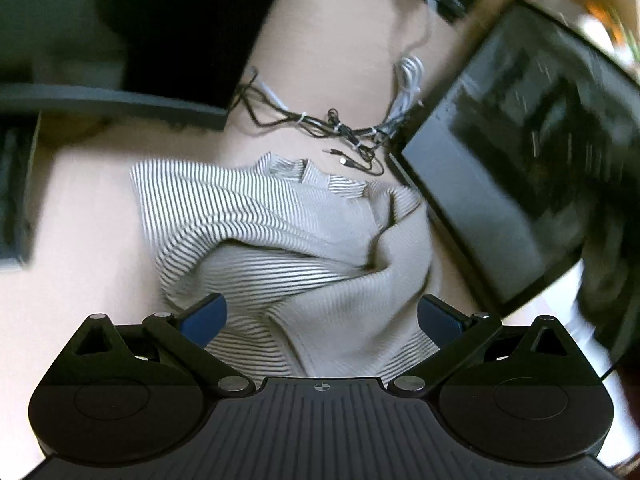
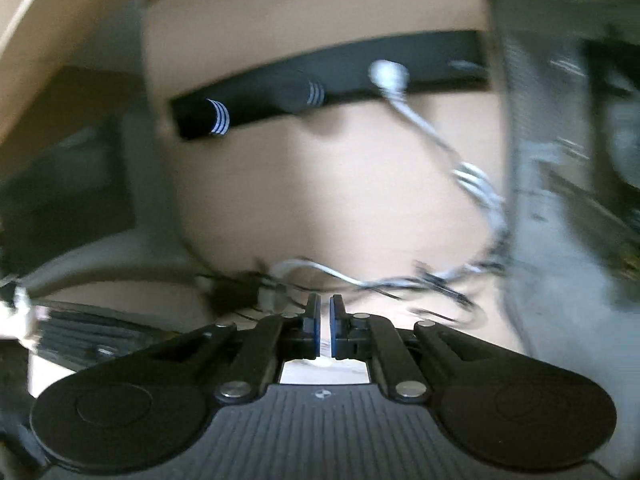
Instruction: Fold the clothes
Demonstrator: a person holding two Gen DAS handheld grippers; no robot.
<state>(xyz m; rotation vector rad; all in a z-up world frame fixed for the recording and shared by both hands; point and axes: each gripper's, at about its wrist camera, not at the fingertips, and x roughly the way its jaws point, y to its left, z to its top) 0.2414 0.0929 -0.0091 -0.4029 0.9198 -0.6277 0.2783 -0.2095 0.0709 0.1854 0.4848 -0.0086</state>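
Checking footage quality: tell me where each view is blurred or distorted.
Left wrist view: grey-and-white striped knit garment fairly sharp, black flat monitor motion-smeared, fisheye bending the edges. Right wrist view: blurred throughout, tangled black and white cables streaked.

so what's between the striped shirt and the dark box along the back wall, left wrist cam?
A tangle of cables on bare table, seen in the left wrist view; it lies just past the striped shirt collar.

both wrist cams low over desk [image 1: 100,208], share cables [image 1: 340,128]
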